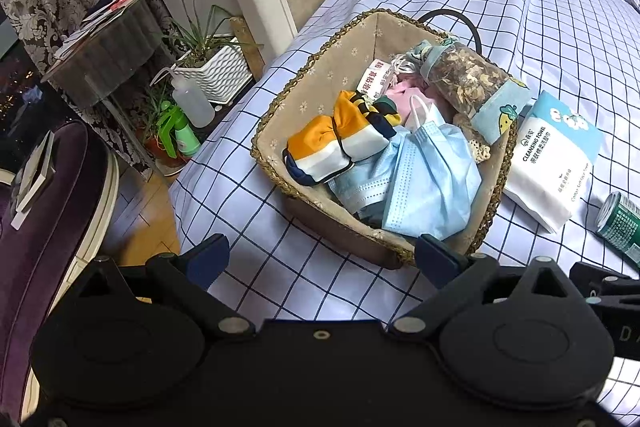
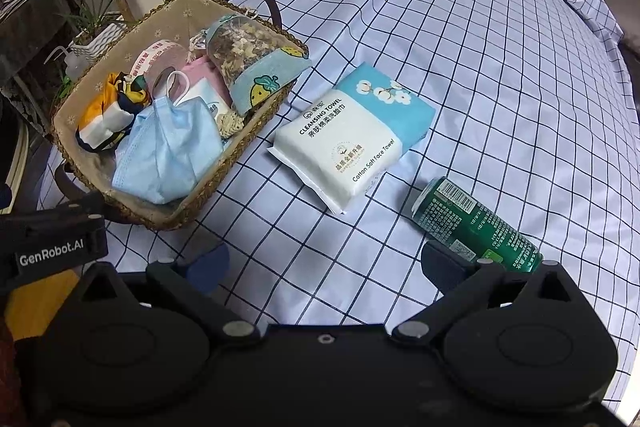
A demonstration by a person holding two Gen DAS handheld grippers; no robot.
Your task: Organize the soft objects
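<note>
Hovering empty with fingers spread, the left gripper (image 1: 322, 259) and right gripper (image 2: 324, 267) face a checked cloth (image 2: 500, 87); beyond, a towel pack (image 2: 348, 135) waits right of the basket (image 2: 172, 223), seemingly last to stow.

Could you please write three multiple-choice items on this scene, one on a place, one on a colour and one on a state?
1. Where is the cleansing towel pack?
A. inside the basket
B. on the cloth beside the basket
C. under the can

2. What colour is the can?
A. red
B. yellow
C. green

3. How are the right tongs?
A. open, holding nothing
B. shut on the can
C. shut on a mask

Key: B, it lies outside the basket rim; C, its body is green; A, the fingers stand apart with only cloth between.
</note>
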